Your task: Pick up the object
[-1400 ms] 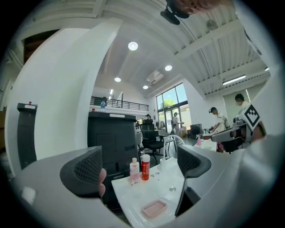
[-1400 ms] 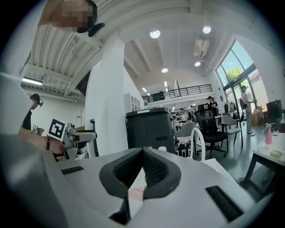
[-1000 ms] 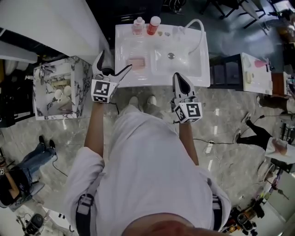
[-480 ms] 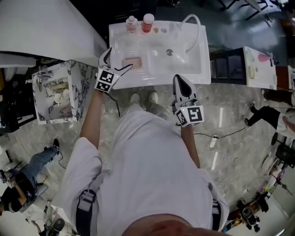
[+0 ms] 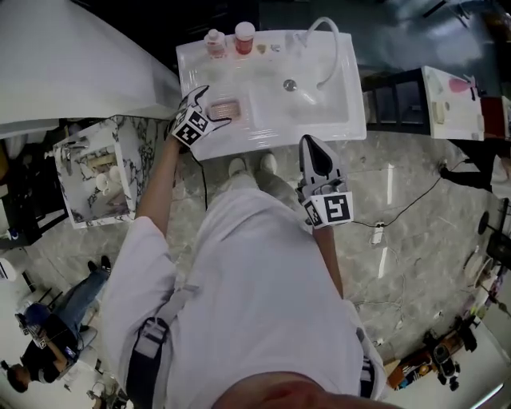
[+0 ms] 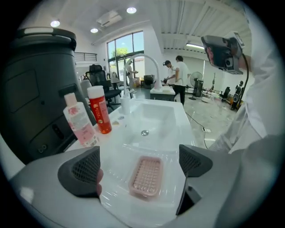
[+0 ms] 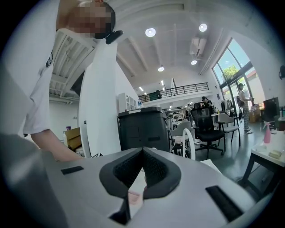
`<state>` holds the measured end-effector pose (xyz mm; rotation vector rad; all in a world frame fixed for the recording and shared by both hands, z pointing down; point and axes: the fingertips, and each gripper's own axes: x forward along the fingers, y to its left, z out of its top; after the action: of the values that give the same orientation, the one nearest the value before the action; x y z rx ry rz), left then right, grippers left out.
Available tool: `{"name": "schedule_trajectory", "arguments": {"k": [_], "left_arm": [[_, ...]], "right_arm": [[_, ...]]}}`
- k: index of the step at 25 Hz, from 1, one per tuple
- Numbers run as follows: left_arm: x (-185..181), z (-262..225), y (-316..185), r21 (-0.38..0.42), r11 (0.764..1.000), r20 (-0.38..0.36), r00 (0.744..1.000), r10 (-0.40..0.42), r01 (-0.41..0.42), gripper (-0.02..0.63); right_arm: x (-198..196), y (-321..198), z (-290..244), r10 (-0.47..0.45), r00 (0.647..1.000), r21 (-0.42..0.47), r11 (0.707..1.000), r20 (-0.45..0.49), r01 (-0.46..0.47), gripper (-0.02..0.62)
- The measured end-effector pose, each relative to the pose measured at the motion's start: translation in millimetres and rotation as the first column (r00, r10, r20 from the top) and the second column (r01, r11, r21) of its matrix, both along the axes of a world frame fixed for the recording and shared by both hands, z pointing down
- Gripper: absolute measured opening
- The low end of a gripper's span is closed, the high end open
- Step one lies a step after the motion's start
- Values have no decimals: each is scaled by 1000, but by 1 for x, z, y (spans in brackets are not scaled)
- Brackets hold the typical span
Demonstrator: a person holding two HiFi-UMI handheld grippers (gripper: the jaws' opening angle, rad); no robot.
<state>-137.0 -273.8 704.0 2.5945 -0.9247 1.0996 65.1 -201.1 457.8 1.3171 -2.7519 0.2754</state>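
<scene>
At the left ledge of the sink point(image 5: 319, 112), left claw point(image 5: 209, 107) wide open, pink soap dish point(image 6: 145, 176) between its jaws; right claw point(image 7: 143, 171) closed, empty.

Left gripper point(image 5: 214, 105) extended forward, fingers point(image 6: 84, 171) wide apart; right gripper point(image 5: 311, 144) held by the torso, fingers point(image 7: 127, 171) together.

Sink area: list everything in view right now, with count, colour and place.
sink unit: 1, white, before the person
faucet: 1, white, behind basin
soap dish: 1, pink, drainboard left of basin
pink bottle: 1, back left corner
red bottle: 1, beside pink bottle
bin: 1, black, left of sink
cabinet: 1, marbled, floor at left
left gripper: open, over soap dish
right gripper: shut, empty, at waist
</scene>
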Motion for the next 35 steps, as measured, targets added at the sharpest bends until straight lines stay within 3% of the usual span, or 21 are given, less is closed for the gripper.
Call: {"name": "schedule_trajectory", "arguments": {"k": [5, 10, 16, 25, 29, 35], "left_arm": [[9, 46, 3, -143, 980, 83, 985, 153, -140, 538], [18, 84, 8, -283, 921, 136, 939, 315, -267, 538], [23, 120, 10, -404, 854, 187, 885, 427, -327, 537], [27, 149, 19, -508, 787, 211, 835, 508, -350, 529], [29, 155, 16, -524, 777, 221, 825, 520, -349, 516], [30, 160, 16, -542, 775, 212, 839, 501, -325, 494]], "right_arm": [[10, 1, 7, 62, 998, -20, 998, -14, -62, 2], [22, 2, 16, 128, 991, -52, 990, -25, -129, 2], [42, 1, 24, 208, 978, -80, 974, -34, -210, 2], [64, -8, 30, 275, 961, -97, 956, -31, -276, 2], [68, -11, 33, 282, 959, -106, 953, -35, -284, 2], [75, -13, 36, 294, 955, -118, 948, -34, -296, 2]]}}
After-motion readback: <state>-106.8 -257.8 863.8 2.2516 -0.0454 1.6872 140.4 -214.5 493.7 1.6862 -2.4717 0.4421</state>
